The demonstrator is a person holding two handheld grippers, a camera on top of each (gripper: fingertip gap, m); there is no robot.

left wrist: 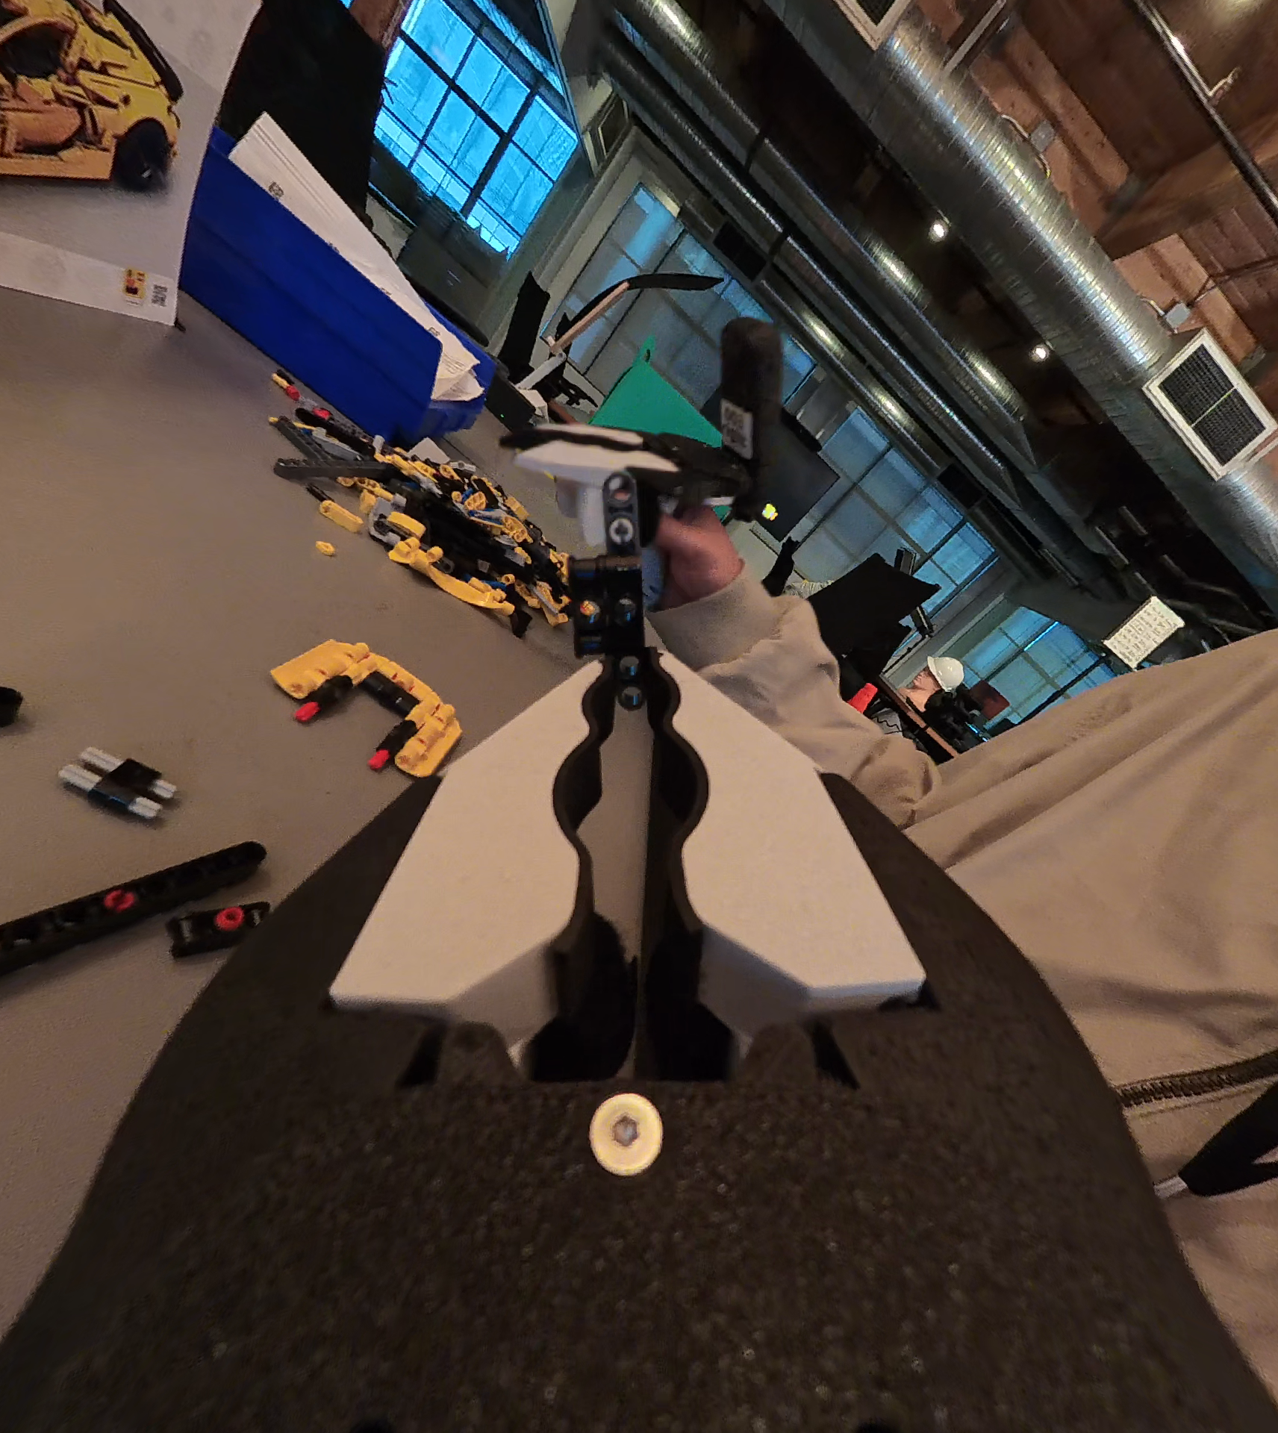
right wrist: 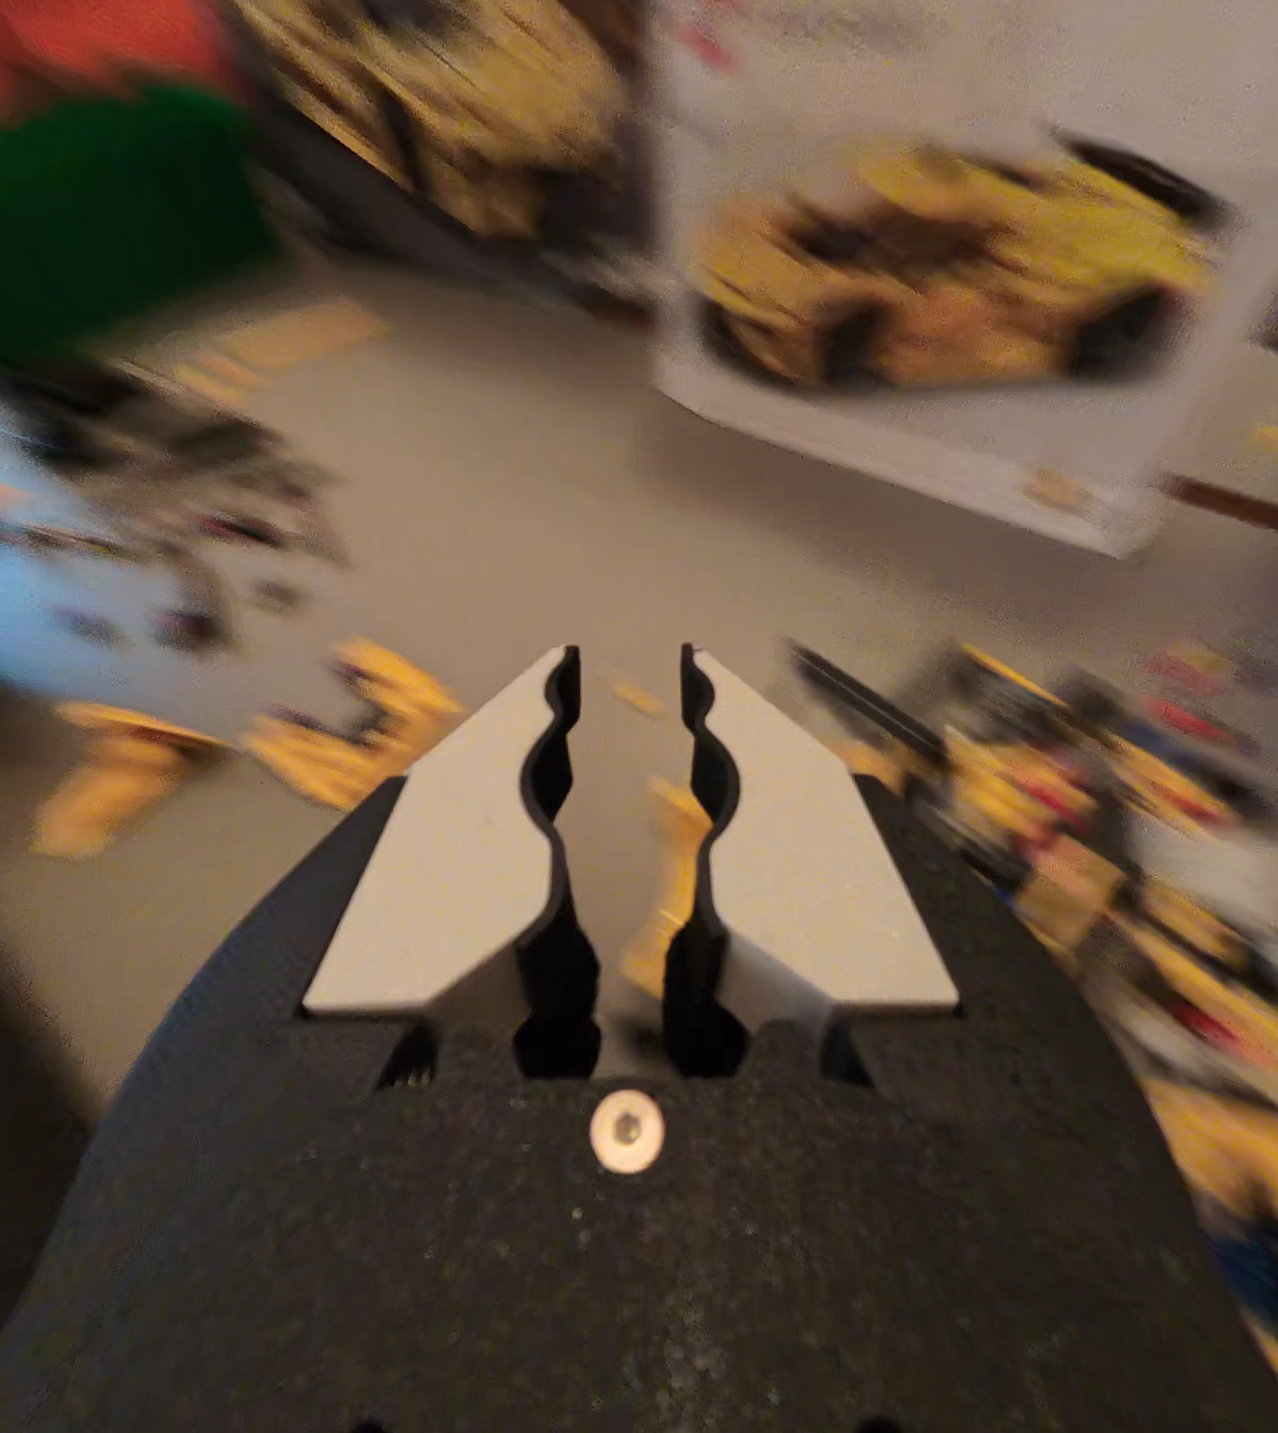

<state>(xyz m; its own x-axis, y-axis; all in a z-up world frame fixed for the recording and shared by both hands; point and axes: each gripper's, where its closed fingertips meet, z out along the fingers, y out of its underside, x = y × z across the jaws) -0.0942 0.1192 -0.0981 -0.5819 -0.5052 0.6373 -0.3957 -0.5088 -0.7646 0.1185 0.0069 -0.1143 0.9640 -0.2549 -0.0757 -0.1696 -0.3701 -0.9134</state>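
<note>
Up close, the left gripper (left wrist: 630, 682) is pinched tight on a small black beam assembly (left wrist: 613, 589), which sticks out past its tips, lifted clear of the grey table (left wrist: 116, 543). Just beyond it hangs the right gripper (left wrist: 597, 465), gripped by a hand (left wrist: 694, 554) in a beige sleeve. The right wrist view is badly smeared; it shows its own jaws standing apart with nothing between them, and a white box with a yellow car picture (right wrist: 946, 310) at the far right. Only the left view shows the pile of yellow and black pieces (left wrist: 457, 527) farther off, a yellow bracket piece (left wrist: 372, 698) nearer, long black beams with red pins (left wrist: 77, 915) at the near left, and a blue bin (left wrist: 310, 287) behind.
</note>
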